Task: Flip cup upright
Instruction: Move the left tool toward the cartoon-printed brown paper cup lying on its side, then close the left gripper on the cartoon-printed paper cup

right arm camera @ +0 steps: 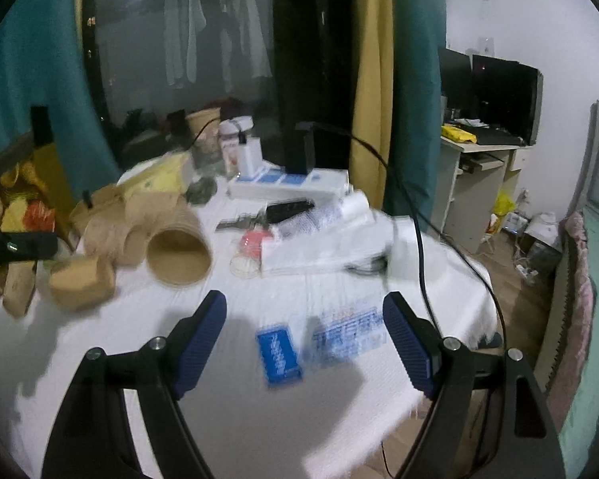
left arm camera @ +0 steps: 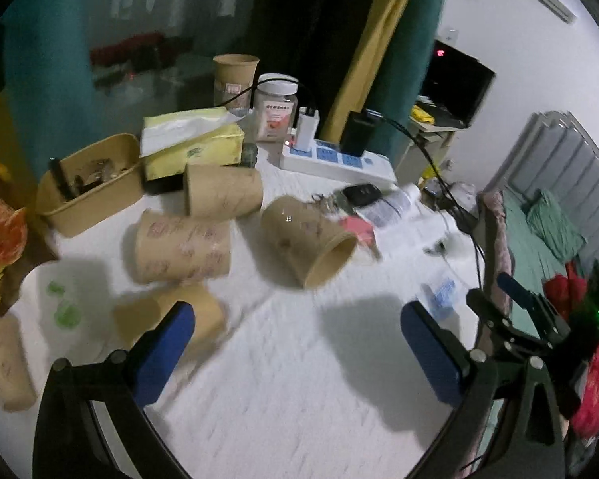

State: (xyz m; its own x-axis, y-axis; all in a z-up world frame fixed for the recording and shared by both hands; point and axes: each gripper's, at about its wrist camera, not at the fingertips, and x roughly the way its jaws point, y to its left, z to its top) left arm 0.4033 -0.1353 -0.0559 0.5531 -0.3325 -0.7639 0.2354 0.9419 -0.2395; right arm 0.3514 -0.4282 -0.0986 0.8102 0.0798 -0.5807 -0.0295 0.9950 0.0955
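Several brown paper cups lie on their sides on the white table (left arm camera: 283,379). The nearest to the middle is a tipped cup (left arm camera: 307,239) whose mouth faces lower right; in the right wrist view this tipped cup (right arm camera: 179,255) shows its open mouth. More tipped cups (left arm camera: 181,249) lie to its left. One upright cup (left arm camera: 235,80) stands at the back. My left gripper (left arm camera: 297,311) hangs open over bare table, short of the tipped cup, with nothing between its fingers. My right gripper (right arm camera: 304,299) is open too, above a blue packet (right arm camera: 279,353).
At the back are a white power strip (left arm camera: 339,159) with cables, a tissue pack (left arm camera: 191,139), a brown box (left arm camera: 92,183) and a jar (left arm camera: 275,107). A car key (left arm camera: 361,193) and papers lie right of the cup. The table's right edge drops toward a bed (left arm camera: 547,231).
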